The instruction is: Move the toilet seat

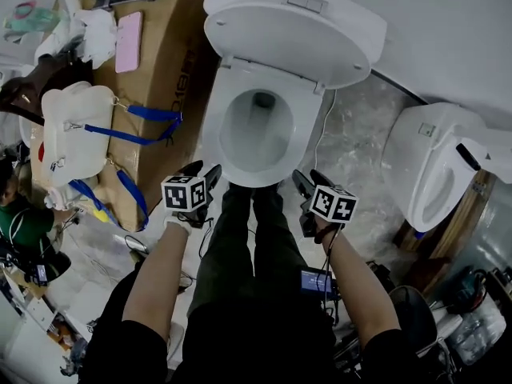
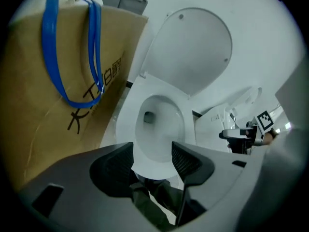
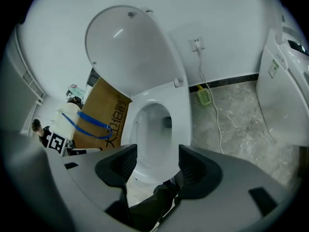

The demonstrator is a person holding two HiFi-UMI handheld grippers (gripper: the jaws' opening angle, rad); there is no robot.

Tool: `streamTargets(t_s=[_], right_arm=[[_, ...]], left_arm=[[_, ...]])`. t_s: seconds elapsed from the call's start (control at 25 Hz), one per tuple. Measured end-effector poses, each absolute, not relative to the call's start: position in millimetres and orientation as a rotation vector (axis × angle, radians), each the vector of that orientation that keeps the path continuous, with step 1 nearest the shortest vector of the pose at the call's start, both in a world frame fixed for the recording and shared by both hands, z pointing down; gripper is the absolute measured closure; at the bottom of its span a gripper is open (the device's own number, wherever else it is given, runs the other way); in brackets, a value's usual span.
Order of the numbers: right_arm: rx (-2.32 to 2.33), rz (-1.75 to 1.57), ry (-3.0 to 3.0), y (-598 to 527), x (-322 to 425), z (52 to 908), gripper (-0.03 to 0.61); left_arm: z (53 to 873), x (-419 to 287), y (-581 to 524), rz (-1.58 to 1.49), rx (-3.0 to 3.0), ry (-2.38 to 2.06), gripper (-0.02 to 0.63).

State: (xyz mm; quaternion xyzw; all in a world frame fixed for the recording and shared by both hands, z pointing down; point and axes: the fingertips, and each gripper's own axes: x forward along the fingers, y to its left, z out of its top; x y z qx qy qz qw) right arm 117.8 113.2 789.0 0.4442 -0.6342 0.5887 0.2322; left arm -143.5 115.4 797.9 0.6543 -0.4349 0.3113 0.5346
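Evidently wide open and empty, the left gripper and right gripper flank the front edge of the toilet seat, lying flat just ahead between them.

Hand-held gripper, jaws apart, near toilet seat
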Motion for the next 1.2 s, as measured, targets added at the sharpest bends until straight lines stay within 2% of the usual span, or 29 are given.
streamTargets(t_s=[0.24, 0.68, 1.2], right_arm=[[1.195, 1.552, -1.728, 129, 113, 834, 0.314], [1.281, 1.676, -1.525, 136, 118, 925, 0.300], [1.197, 1.830, -1.508, 154, 88, 939, 0.299]], left_arm=[[858, -150, 130, 0.815, 1.530, -0.945, 0.365], [924, -157, 140, 0.755, 1.449, -0.926, 0.342], [928, -153, 136, 0.640, 1.364, -0.937, 0.336]])
